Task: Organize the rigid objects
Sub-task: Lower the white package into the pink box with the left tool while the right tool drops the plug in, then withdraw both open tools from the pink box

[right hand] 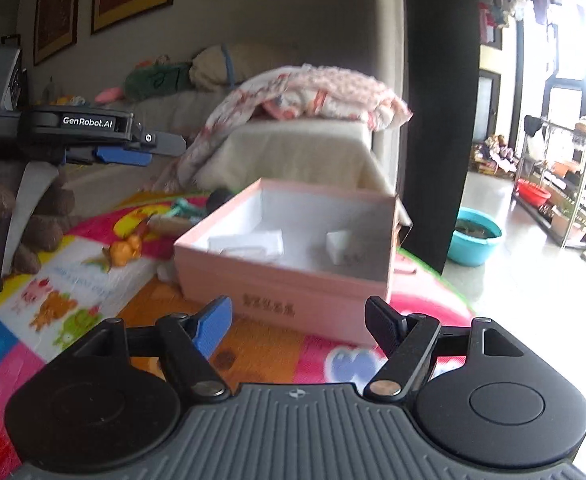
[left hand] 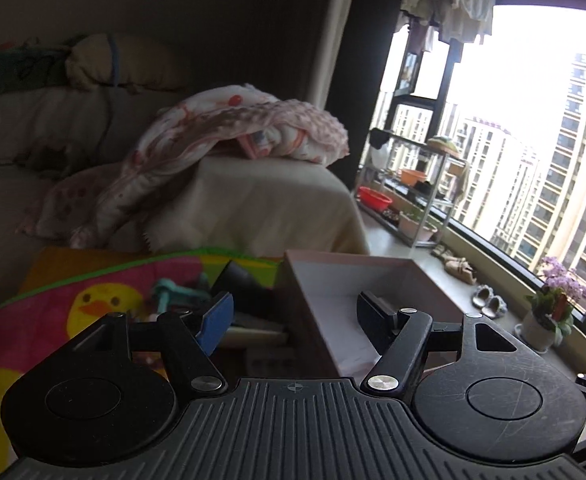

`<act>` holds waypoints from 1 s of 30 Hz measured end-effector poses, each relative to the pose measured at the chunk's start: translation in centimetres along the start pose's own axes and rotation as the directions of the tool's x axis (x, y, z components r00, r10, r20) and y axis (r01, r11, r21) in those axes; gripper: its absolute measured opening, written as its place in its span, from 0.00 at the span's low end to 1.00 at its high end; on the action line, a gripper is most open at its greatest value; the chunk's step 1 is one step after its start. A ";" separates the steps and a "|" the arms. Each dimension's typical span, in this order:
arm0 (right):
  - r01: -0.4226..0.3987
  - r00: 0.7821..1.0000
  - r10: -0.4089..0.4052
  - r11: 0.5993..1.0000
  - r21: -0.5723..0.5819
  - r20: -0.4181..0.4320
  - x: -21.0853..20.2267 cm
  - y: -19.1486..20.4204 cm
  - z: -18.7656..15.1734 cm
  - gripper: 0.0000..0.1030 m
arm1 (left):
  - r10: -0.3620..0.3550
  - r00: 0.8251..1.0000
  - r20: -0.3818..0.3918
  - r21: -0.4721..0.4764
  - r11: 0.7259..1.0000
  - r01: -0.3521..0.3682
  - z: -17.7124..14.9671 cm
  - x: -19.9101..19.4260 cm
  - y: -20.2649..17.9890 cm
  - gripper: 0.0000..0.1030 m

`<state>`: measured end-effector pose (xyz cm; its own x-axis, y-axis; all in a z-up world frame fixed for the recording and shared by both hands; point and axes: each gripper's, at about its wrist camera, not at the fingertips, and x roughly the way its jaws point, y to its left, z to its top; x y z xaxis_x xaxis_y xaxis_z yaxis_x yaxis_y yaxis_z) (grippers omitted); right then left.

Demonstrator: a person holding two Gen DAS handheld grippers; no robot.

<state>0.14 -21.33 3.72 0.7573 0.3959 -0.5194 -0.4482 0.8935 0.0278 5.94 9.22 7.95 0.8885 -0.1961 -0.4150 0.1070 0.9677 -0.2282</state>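
Bright daylight is let in through a big window [left hand: 533,140], and a sofa [right hand: 293,148] with a pink blanket [right hand: 313,92] is seen at the back. On the floor a colourful play mat [right hand: 73,280] is spread out, and a pink box [right hand: 285,276] is set on it.

Inside the pink box, two white things [right hand: 249,242] are seen lying apart on the bottom. More small things are left on the play mat past the box: an orange toy [right hand: 127,250], a green toy [left hand: 173,294] and a dark round thing [left hand: 237,280]. What each one is cannot be told, because they are blurry.

The left gripper [left hand: 293,312] is held up high, over the near edge of the box, and its jaws are spread wide with nothing between them. The right gripper [right hand: 299,320] is held low in front of the box, and its jaws are spread wide and empty too.

Trouble could be caused if the box is bumped by a gripper, since it looks light and could be pushed along the mat. A small toy could also be dropped if it is pinched only at its edge. The two grippers could be knocked together if one toy is reached for by both.
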 end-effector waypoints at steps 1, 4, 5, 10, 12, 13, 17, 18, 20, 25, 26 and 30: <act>-0.026 0.999 0.026 0.999 0.020 -0.026 0.3 0.3 -0.6 0.72 | 0.029 1.000 -0.004 -0.021 0.999 -0.029 -0.7 -0.5 1.0 0.71; -0.085 0.992 0.095 0.991 0.104 -0.089 0.9 0.9 -2.4 0.72 | 0.099 0.994 -0.041 -0.088 0.991 -0.103 -2.8 -1.7 4.2 0.71; -0.093 0.989 0.106 0.988 0.120 -0.099 1.3 1.1 -2.7 0.72 | 0.107 0.992 -0.068 -0.103 0.988 -0.114 -3.3 -1.8 5.0 0.71; -0.051 0.980 0.081 0.985 0.164 -0.179 3.5 1.8 -4.3 0.72 | 0.140 0.981 -0.135 -0.039 0.988 -0.146 -5.1 -1.5 5.4 0.71; -0.035 0.984 0.057 0.991 0.130 -0.169 3.4 2.4 -4.5 0.73 | 0.176 0.976 -0.128 0.000 0.984 -0.178 -5.6 -1.5 4.9 0.71; -0.029 0.984 0.048 0.993 0.113 -0.170 3.4 2.6 -4.6 0.75 | 0.188 0.974 -0.124 0.006 0.982 -0.189 -5.6 -1.4 4.8 0.71; -0.050 0.981 0.060 0.997 0.061 -0.182 3.5 3.4 -4.9 0.91 | 0.182 0.977 -0.108 -0.017 0.983 -0.184 -5.5 -1.3 5.0 0.71; -0.060 0.978 0.067 0.997 0.044 -0.196 3.6 3.7 -4.8 0.97 | 0.182 0.978 -0.103 -0.019 0.983 -0.185 -5.5 -1.1 5.0 0.71; -0.069 0.972 0.072 0.997 0.020 -0.222 3.8 4.2 -4.8 1.00 | 0.195 0.976 -0.094 -0.014 0.980 -0.197 -5.4 -1.0 4.9 0.71; -0.053 0.970 0.046 0.998 -0.023 -0.240 4.0 4.7 -4.8 1.00 | 0.203 0.974 -0.100 0.043 0.979 -0.200 -5.4 0.4 4.3 0.71; -0.054 0.970 0.047 0.998 -0.024 -0.237 4.0 4.7 -4.8 1.00 | 0.215 0.971 -0.106 0.056 0.976 -0.210 -5.4 0.9 4.3 0.71; -0.056 0.972 0.047 0.998 -0.032 -0.229 3.8 4.7 -5.0 1.00 | 0.236 0.963 -0.127 0.063 0.971 -0.230 -5.4 2.8 4.7 0.67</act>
<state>-1.44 -16.67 -2.36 0.6061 0.3783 -0.6996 -0.5045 0.8629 0.0296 6.51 12.33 0.94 0.8246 0.0195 -0.5653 -0.0724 0.9948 -0.0712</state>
